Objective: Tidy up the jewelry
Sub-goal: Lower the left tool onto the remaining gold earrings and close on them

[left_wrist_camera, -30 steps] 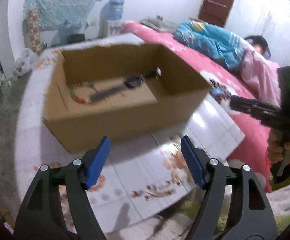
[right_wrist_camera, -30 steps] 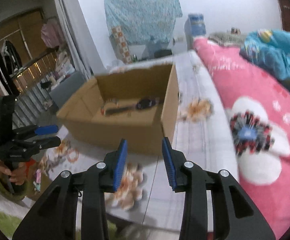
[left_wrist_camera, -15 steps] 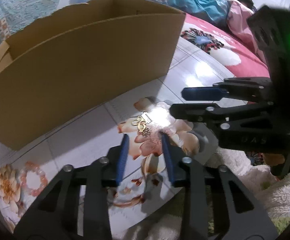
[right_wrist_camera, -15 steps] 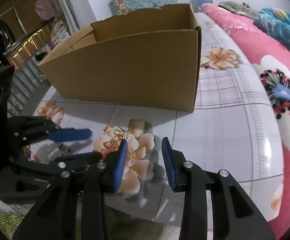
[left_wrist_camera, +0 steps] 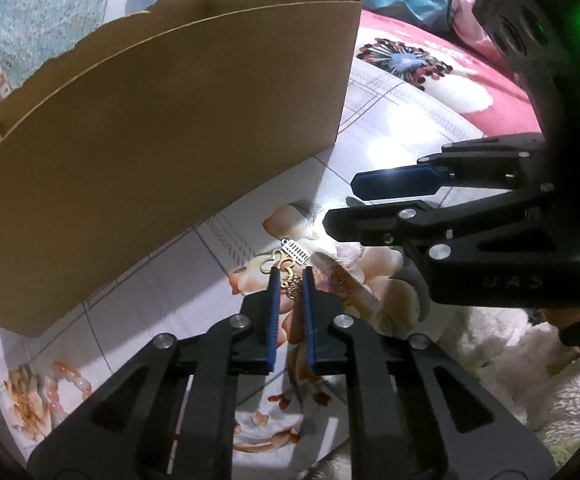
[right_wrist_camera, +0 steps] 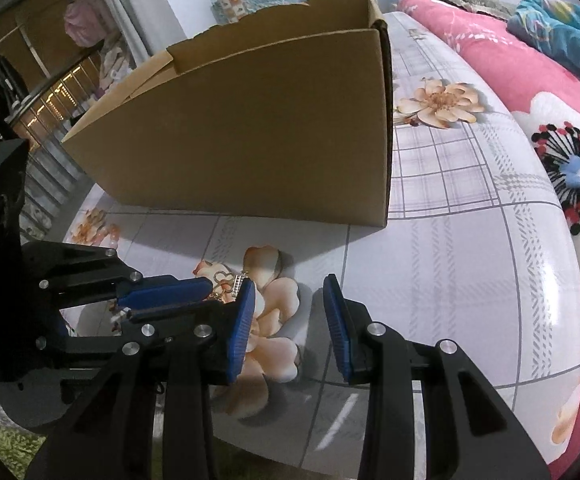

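A small piece of gold jewelry (left_wrist_camera: 286,270) is seen just below the centre of the left wrist view, lying on a glossy tablecloth (left_wrist_camera: 130,312) printed with pale grey checks and peach flowers. The piece is made of thin looped gold wire with a knot of small gold links beneath it, and a little white rectangular tag (left_wrist_camera: 295,249) with dark bars hangs off its upper end. It rests on one of the printed flowers, near the front wall of a tall brown cardboard box (left_wrist_camera: 162,128) that fills the upper left of that frame. The left gripper (left_wrist_camera: 289,280) is pointed down at the piece, and its blue ribbed jaws are closing, with the gold links caught between the tips; whether the pads already press on the metal cannot be told for certain, though hardly any gap is left. In the right wrist view the same jewelry (right_wrist_camera: 224,283) is seen at centre left, partly hidden behind the left gripper's blue fingers (right_wrist_camera: 166,292). The right gripper (right_wrist_camera: 290,320) is held apart from it, lower centre of its own frame, with its jaws standing partly open over the bare cloth and nothing between them. A string of pink beads (left_wrist_camera: 72,380) is visible at the lower left of the left wrist view. A pink flowered bedspread (right_wrist_camera: 529,92) is seen at the upper right.
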A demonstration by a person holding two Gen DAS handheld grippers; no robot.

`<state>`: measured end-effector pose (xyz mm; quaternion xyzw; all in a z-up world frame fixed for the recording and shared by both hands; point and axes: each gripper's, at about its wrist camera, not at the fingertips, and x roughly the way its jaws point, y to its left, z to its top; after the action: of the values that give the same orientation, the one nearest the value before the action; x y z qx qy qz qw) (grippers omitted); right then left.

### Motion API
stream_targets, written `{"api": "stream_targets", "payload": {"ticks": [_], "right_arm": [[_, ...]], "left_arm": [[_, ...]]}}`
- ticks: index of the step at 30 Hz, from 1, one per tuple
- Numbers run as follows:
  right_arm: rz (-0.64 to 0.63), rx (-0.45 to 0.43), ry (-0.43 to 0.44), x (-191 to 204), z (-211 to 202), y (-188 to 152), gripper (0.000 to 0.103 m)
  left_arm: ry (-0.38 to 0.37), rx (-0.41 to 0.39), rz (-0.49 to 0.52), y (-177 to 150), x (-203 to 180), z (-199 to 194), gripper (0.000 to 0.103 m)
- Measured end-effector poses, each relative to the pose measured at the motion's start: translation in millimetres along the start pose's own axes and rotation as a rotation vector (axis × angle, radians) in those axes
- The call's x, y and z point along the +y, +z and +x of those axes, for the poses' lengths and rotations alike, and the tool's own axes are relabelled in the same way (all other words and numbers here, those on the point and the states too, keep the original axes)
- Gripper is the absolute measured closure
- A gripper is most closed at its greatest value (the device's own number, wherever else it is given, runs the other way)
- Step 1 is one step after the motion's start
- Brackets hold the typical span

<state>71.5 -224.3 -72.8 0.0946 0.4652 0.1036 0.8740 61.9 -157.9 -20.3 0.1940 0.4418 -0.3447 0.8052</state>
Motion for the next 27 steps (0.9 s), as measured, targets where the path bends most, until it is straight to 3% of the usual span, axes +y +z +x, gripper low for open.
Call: {"api": "stream_targets", "payload": {"ticks": [10, 20, 27], "right_arm": [[0.005, -0.008, -0.004, -1.1, 0.1, 1.3, 0.068], [-0.019, -0.029, 0.005, 7.6, -8.7, 3.1, 0.068], [-0.097, -0.055, 0.061, 28.3, -18.1, 5.6, 0.068]], "left_arm": [[-0.008, 0.008, -0.017, -1.5, 5.4, -1.1, 0.101], [-0.064, -0.028, -0.089, -11.1, 22.7, -23.5, 0.102], [-0.021, -0.054, -0.154, -25.0, 47.5, -41.8, 0.102]]}}
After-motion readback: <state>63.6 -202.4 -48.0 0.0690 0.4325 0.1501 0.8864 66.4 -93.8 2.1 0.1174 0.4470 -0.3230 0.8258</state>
